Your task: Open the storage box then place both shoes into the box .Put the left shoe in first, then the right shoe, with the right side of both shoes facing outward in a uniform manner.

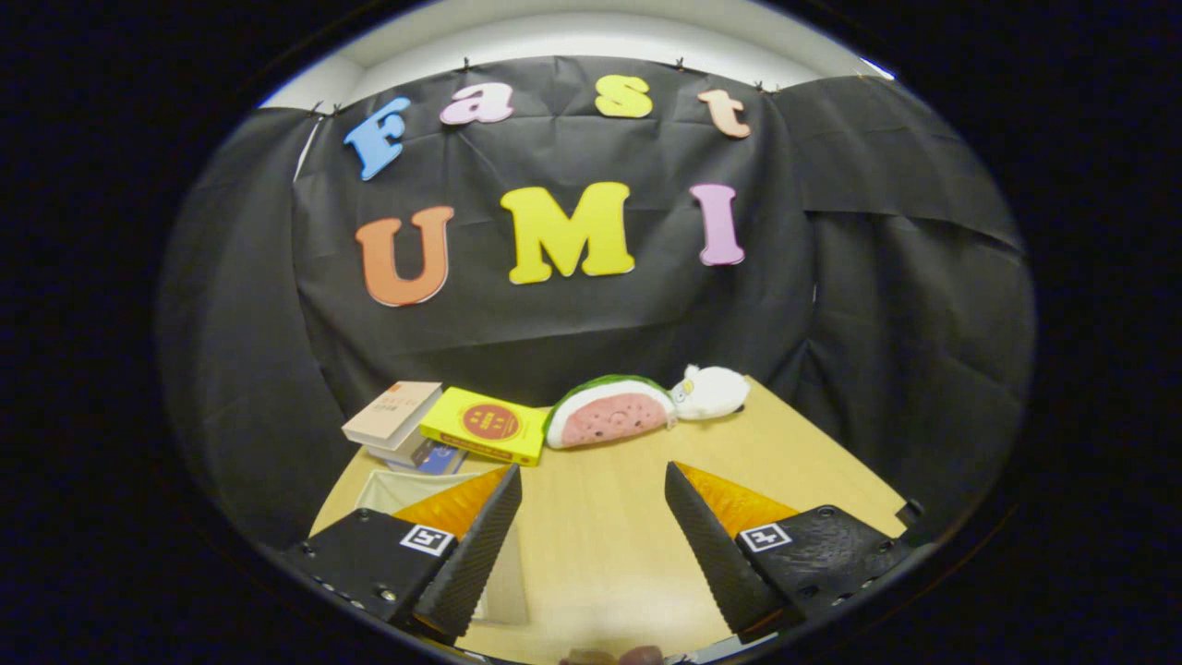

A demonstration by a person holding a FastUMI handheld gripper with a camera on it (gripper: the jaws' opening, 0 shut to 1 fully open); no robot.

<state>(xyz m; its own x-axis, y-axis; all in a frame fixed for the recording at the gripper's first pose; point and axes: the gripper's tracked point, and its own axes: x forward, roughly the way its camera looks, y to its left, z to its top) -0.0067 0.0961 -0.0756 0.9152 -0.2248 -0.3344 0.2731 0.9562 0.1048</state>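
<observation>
Books (399, 420) sit in a stack at the left of the table's far edge, a pale cover on top and a blue one showing beneath; you see them beyond and to the left of your left finger. Just to their right lies a yellow box (482, 426) with a round red mark on its lid, resting partly against the stack. Right of that, near the centre of the far edge, a watermelon-slice plush (609, 413) lies on its flat side, and a small white plush animal (709, 392) touches its right end. All four items line the back of the wooden table (591, 517), against the black cloth wall.

Your gripper (591, 503) is held above the table with its fingers spread wide apart; nothing lies between them, and bare tabletop shows in the gap. Nothing stands between the fingertips and the row of items at the back.

At the lower left, partly hidden behind your left finger, a pale, light-coloured container (392, 489) rests on the table; its near wall shows again below the finger. It may be the storage box, but you cannot tell whether it is open or what it holds.

At the bottom centre, a blurred fingertip of your hand (637, 655) shows.
</observation>
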